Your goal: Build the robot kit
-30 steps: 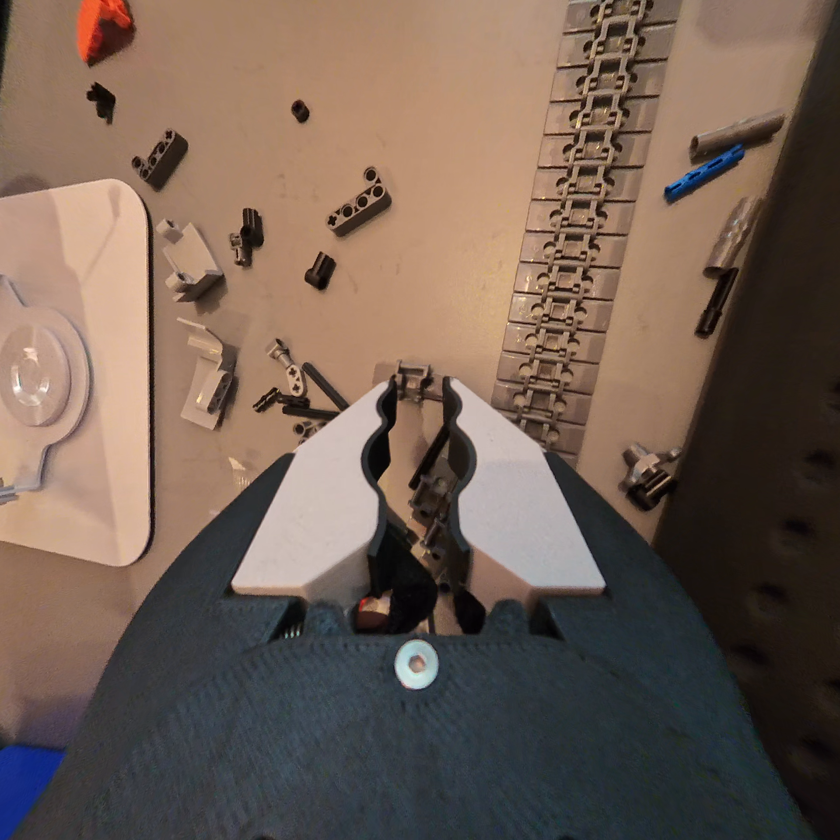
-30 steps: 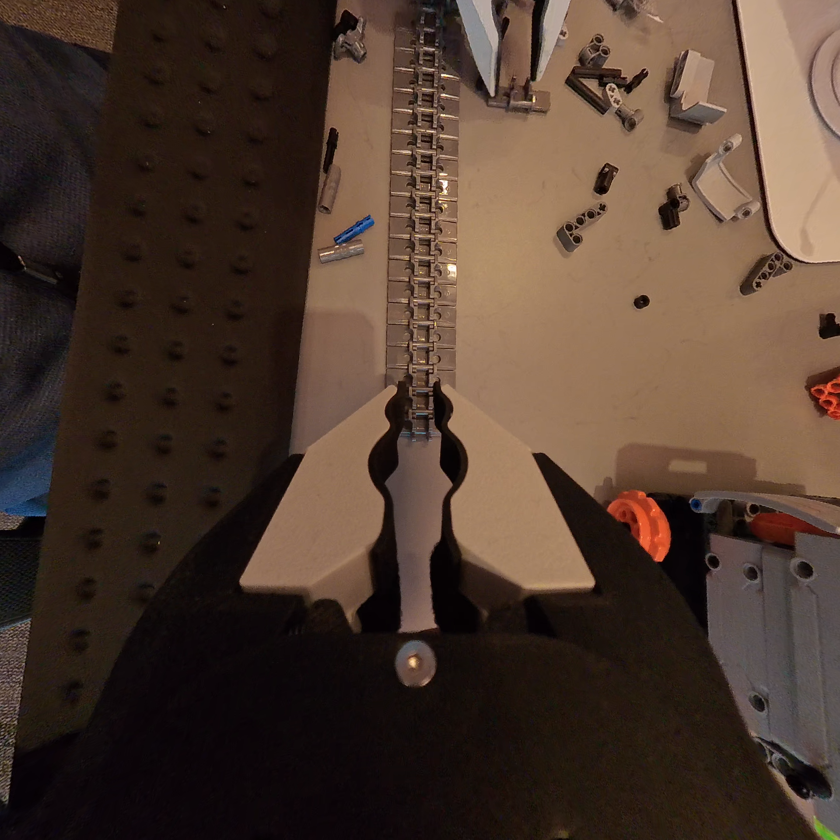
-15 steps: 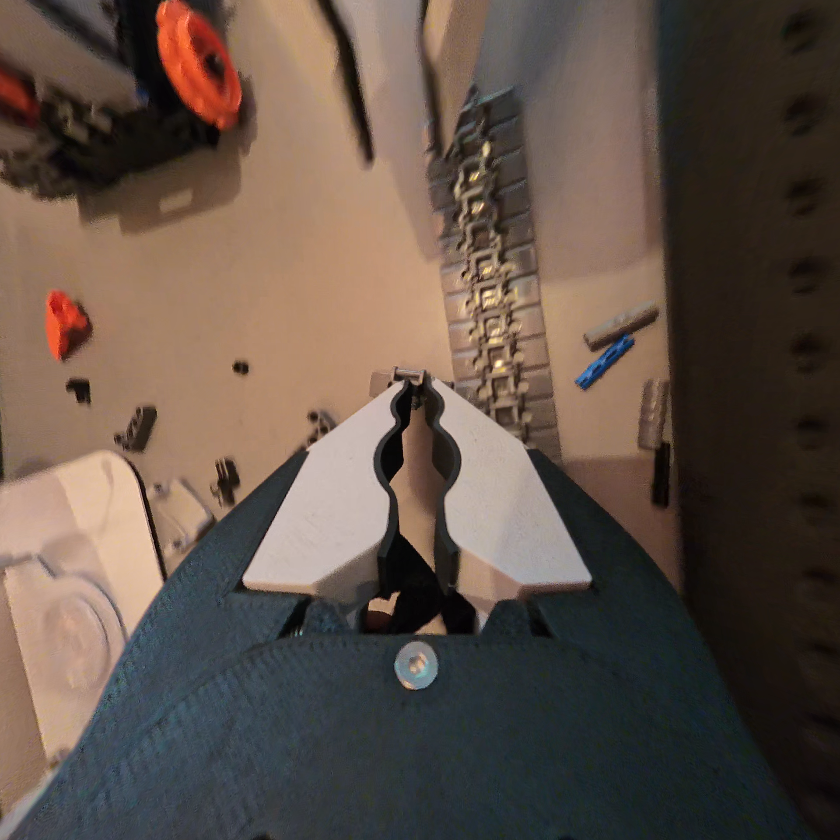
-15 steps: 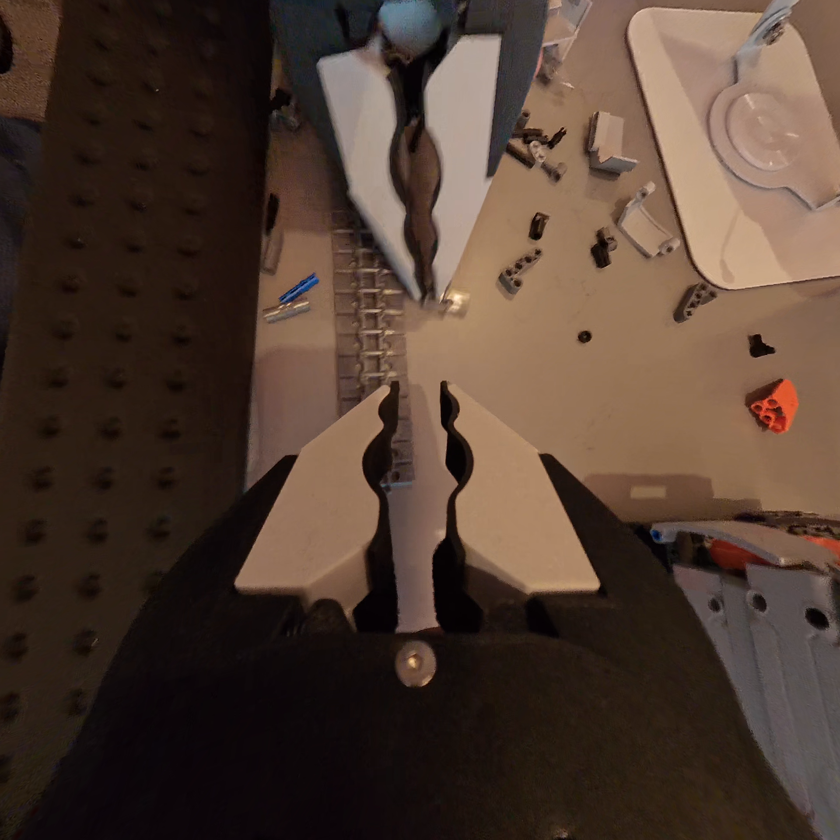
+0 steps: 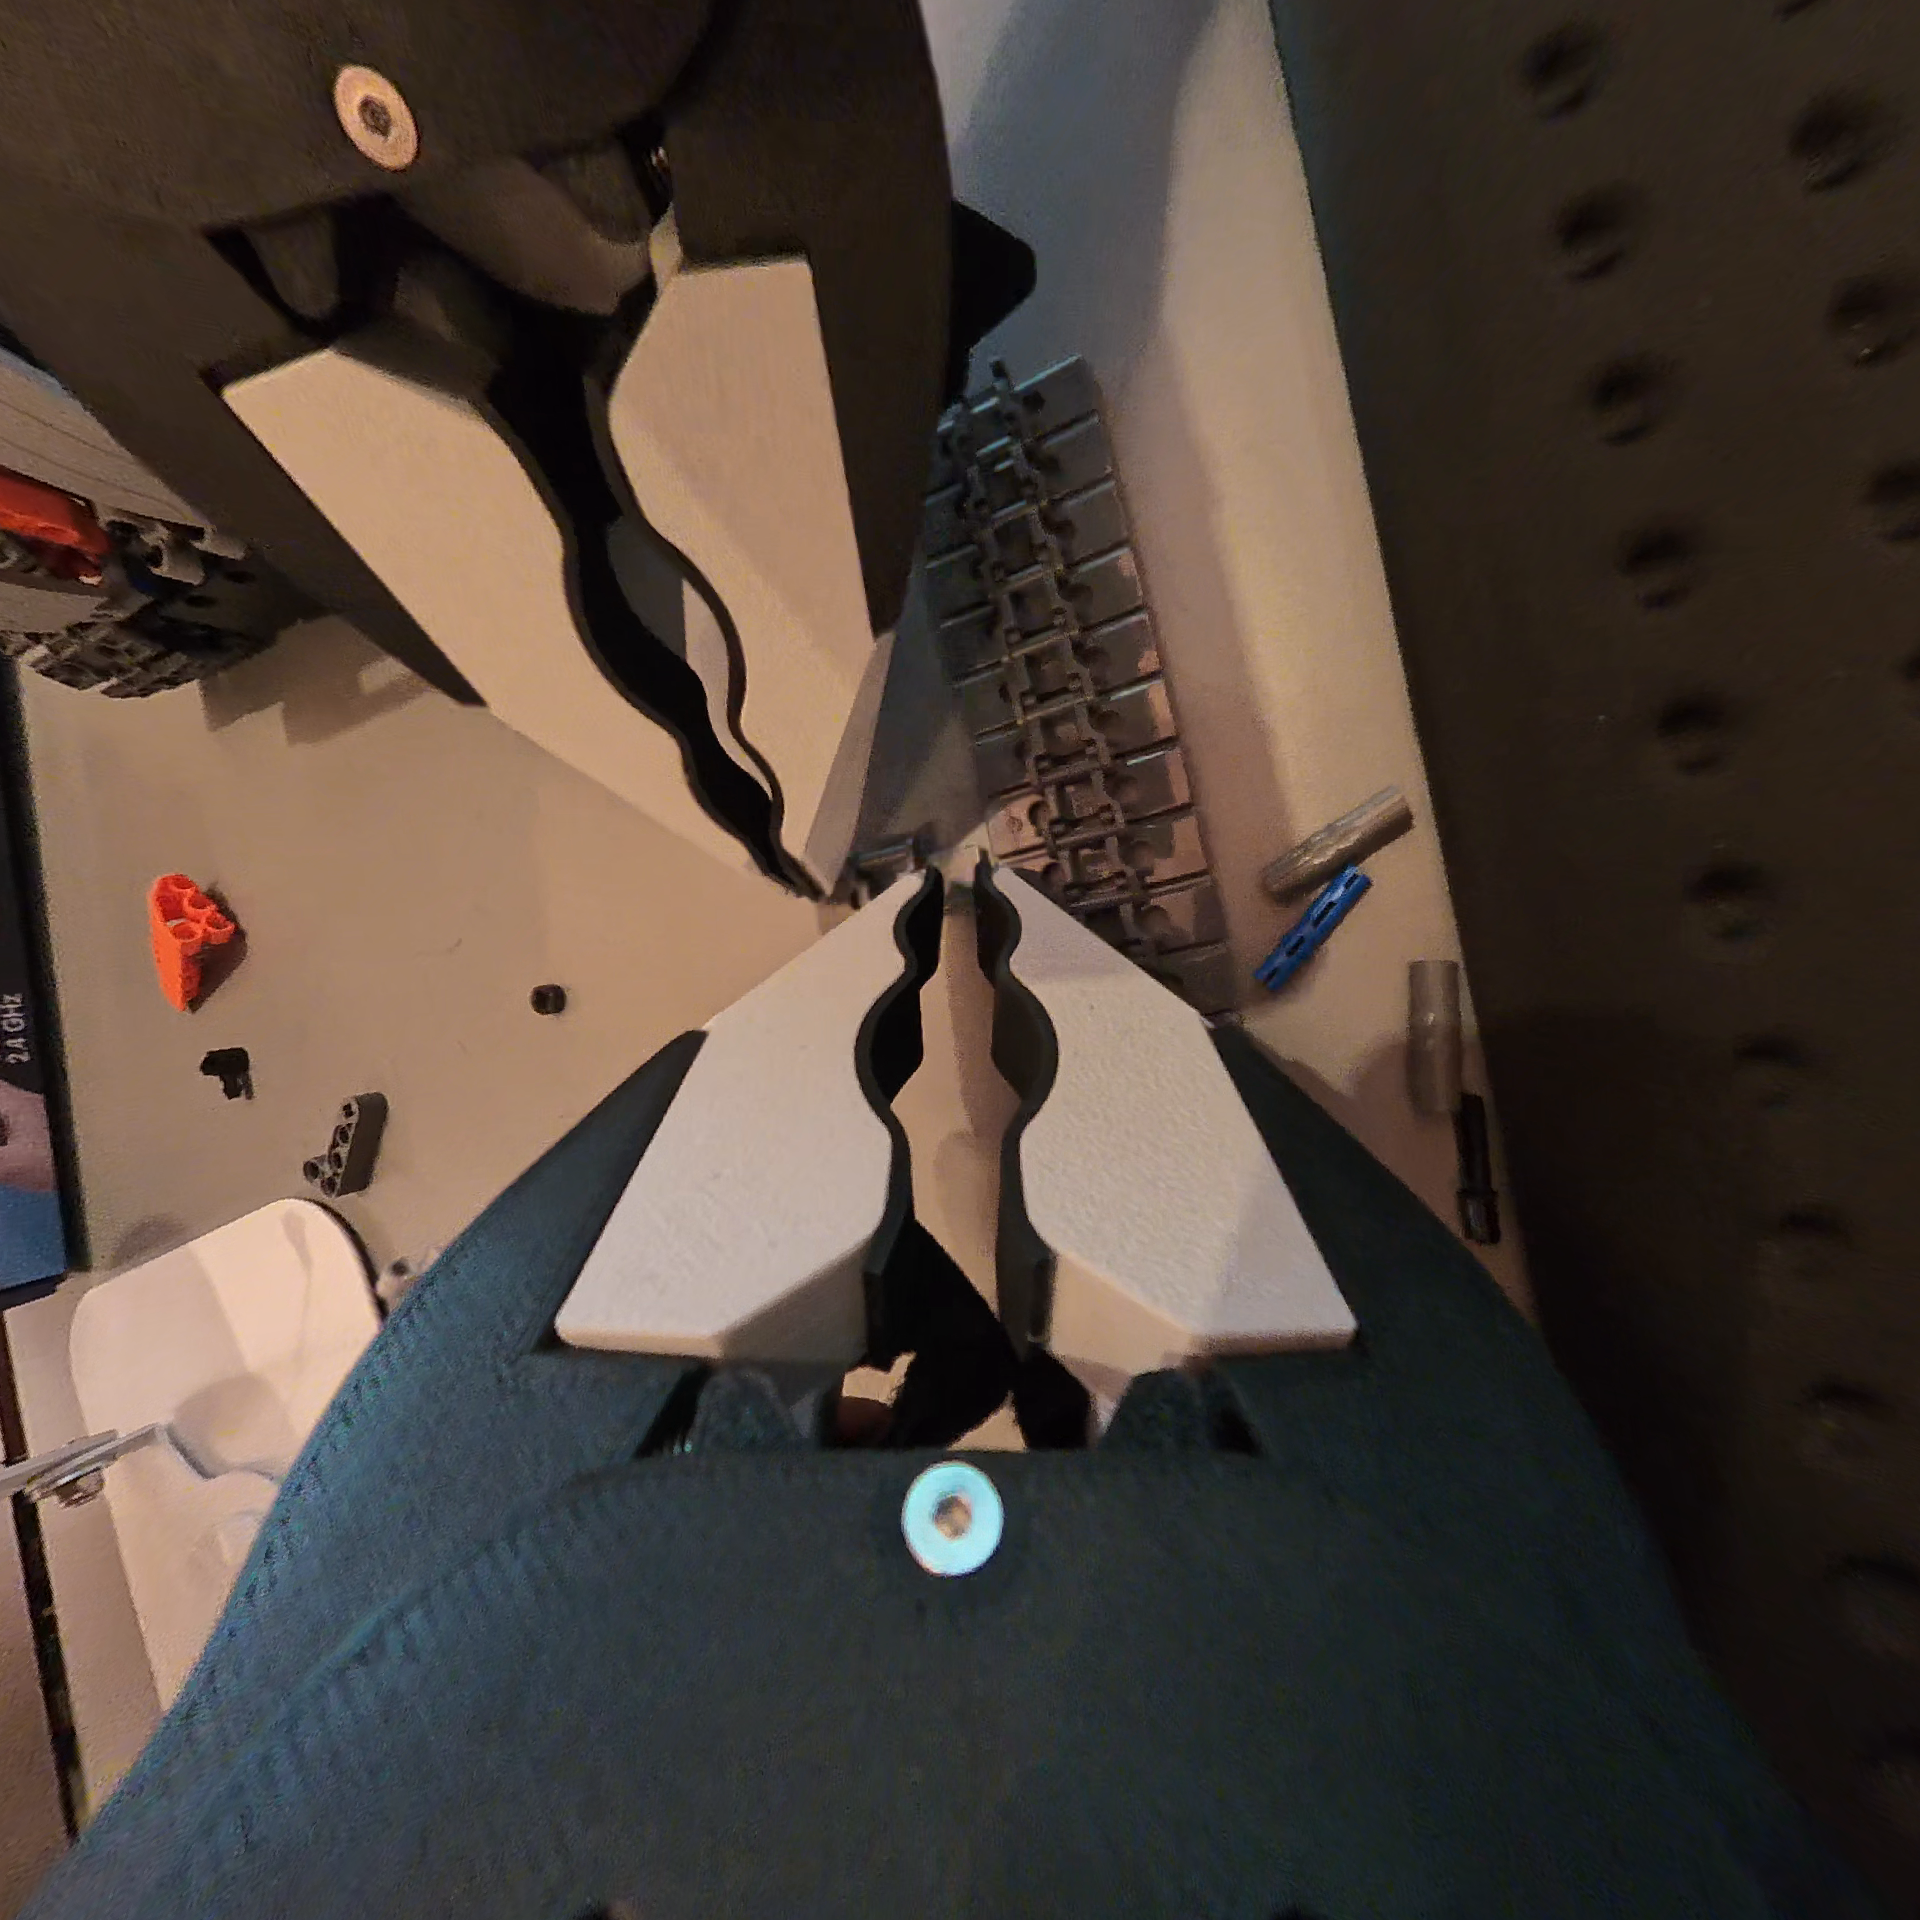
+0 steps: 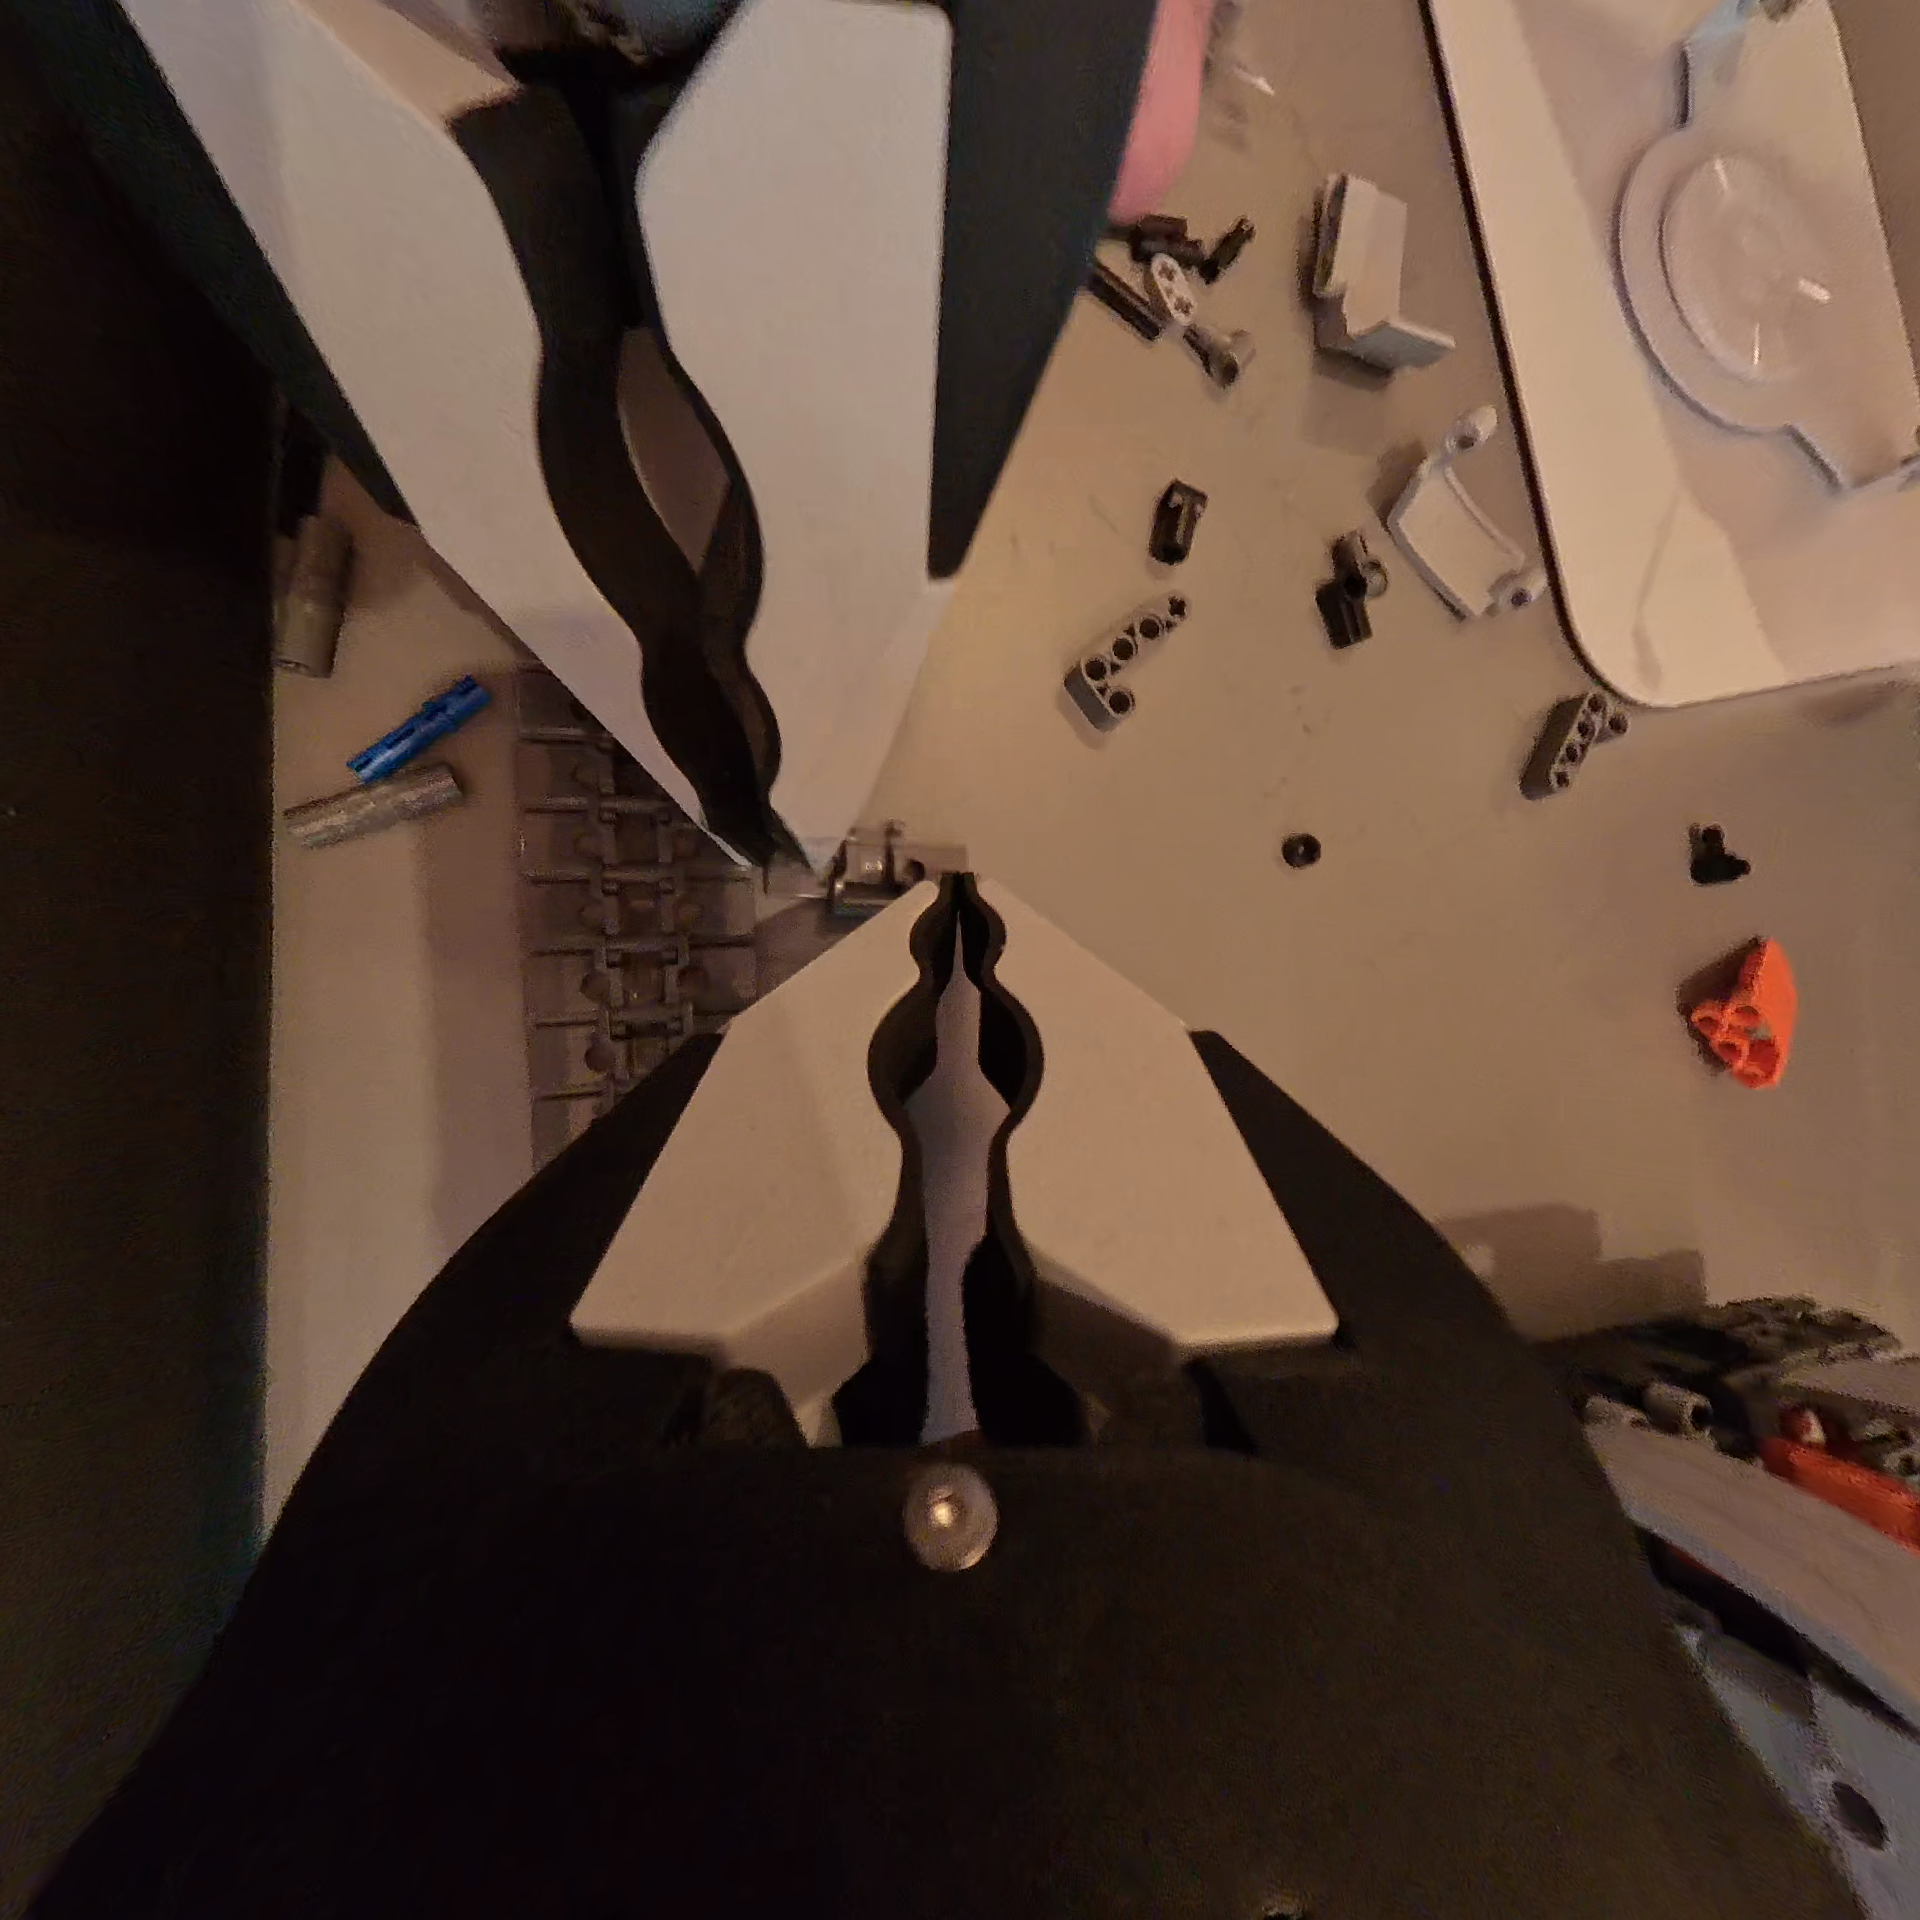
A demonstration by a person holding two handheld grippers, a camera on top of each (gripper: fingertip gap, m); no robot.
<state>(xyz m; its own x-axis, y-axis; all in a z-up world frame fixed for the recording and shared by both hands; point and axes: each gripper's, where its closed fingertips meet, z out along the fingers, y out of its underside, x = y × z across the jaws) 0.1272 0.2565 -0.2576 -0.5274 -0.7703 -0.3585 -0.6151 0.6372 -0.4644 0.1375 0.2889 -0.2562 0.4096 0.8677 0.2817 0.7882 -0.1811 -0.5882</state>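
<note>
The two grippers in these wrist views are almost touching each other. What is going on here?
A person works two handheld grippers over a grey table strewn with small building parts. The left gripper is closed on a small grey link, next to the end of a long grey track strip. The right gripper, jaws shut, meets it tip to tip at that link; whether it also grips the link cannot be told.

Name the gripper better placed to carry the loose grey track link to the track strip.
Left, probably. The left gripper appears pinched on the loose track link. The right gripper is shut, its tips merely beside it. The track strip lies just beyond the left's tips.
</note>
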